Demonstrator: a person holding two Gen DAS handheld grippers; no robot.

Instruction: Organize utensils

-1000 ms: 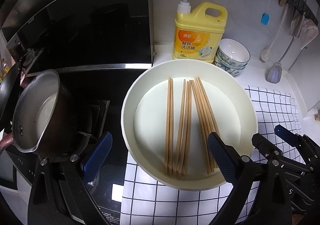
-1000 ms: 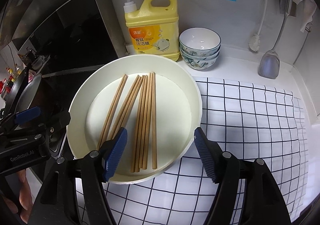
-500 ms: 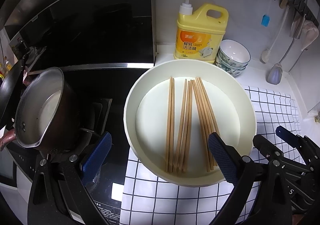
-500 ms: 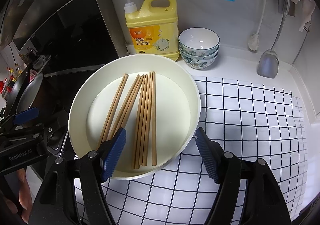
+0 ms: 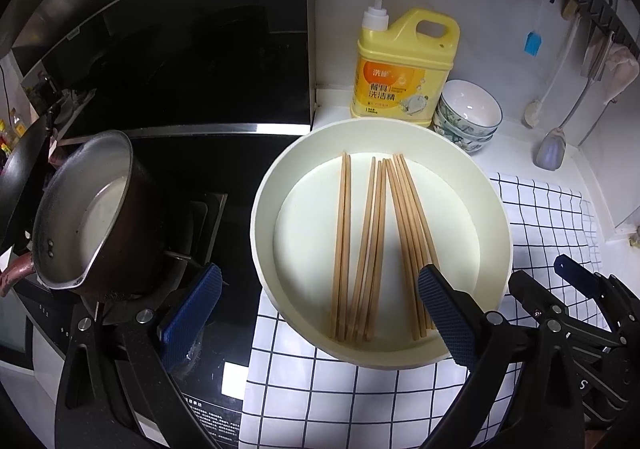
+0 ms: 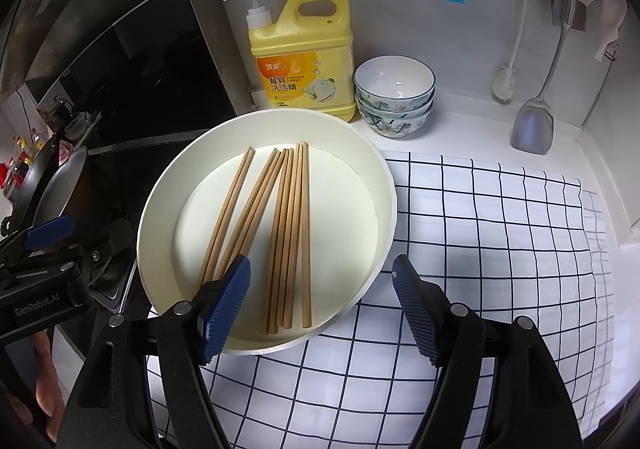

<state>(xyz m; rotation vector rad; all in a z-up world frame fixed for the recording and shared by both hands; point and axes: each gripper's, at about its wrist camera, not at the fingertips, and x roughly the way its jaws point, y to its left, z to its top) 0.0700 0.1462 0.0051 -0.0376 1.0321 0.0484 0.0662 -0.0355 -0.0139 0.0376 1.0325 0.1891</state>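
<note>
The right gripper [image 6: 320, 305] and the left gripper [image 5: 316, 313] both hang wide open and hold nothing, having barely moved in the last second, while the chopsticks [image 6: 280, 233] lie in loose bunches in the white dish [image 6: 360, 153], not yet gathered.

The yellow dish-soap jug [image 6: 304, 61] carries an orange label reading "洗洁精" below "餐具", with a white brand mark too small to read. "GenRobot.AI" is printed in white on the left tongs' [image 6: 46, 303] black body.
</note>
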